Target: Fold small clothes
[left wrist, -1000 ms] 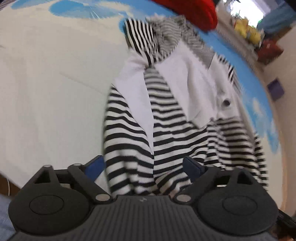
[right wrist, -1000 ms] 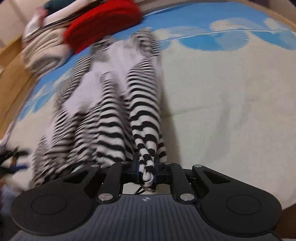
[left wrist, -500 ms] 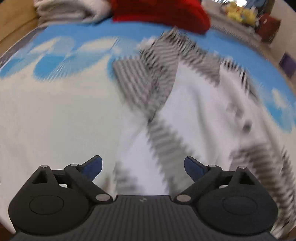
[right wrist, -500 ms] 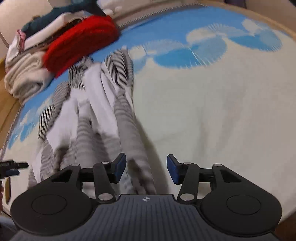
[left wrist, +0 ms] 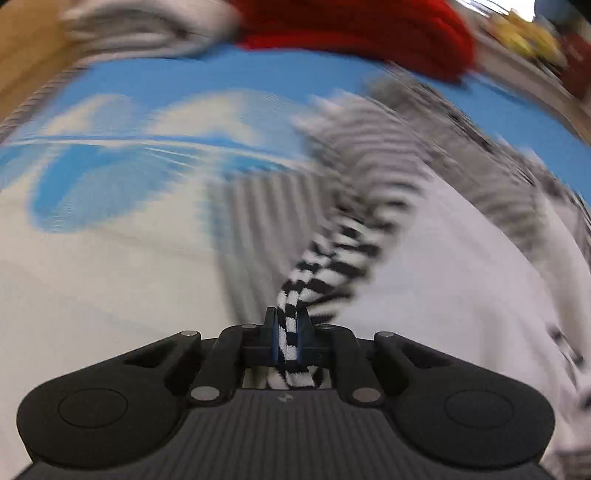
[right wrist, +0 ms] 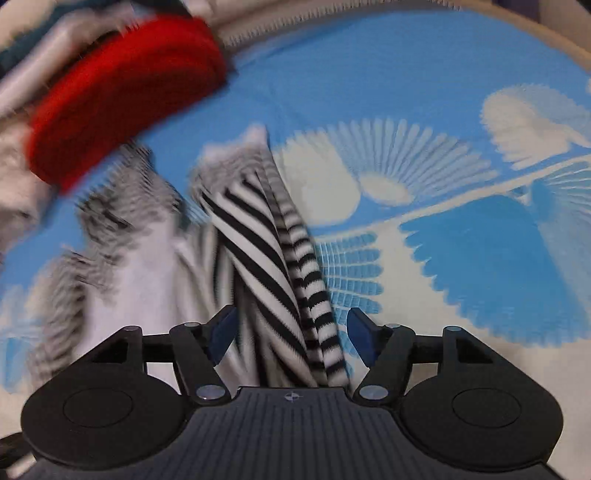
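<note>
A small black-and-white striped garment with white panels (left wrist: 461,266) lies on a blue and cream patterned blanket (left wrist: 110,177). My left gripper (left wrist: 287,332) is shut on a bunched striped edge of it; the view is blurred by motion. In the right wrist view the striped garment (right wrist: 266,258) runs as a raised fold between my right gripper's (right wrist: 291,332) open blue-padded fingers (right wrist: 221,332), which are not pinching it.
A red knitted item (right wrist: 122,107) lies at the far edge of the blanket, also in the left wrist view (left wrist: 354,33). Folded pale clothes (left wrist: 147,33) are stacked beside it. The blanket (right wrist: 461,240) spreads right of the garment.
My left gripper has shut on the garment's striped edge; it was open before. My right gripper let go of its striped end a second ago and has moved forward, open, around a fold.
</note>
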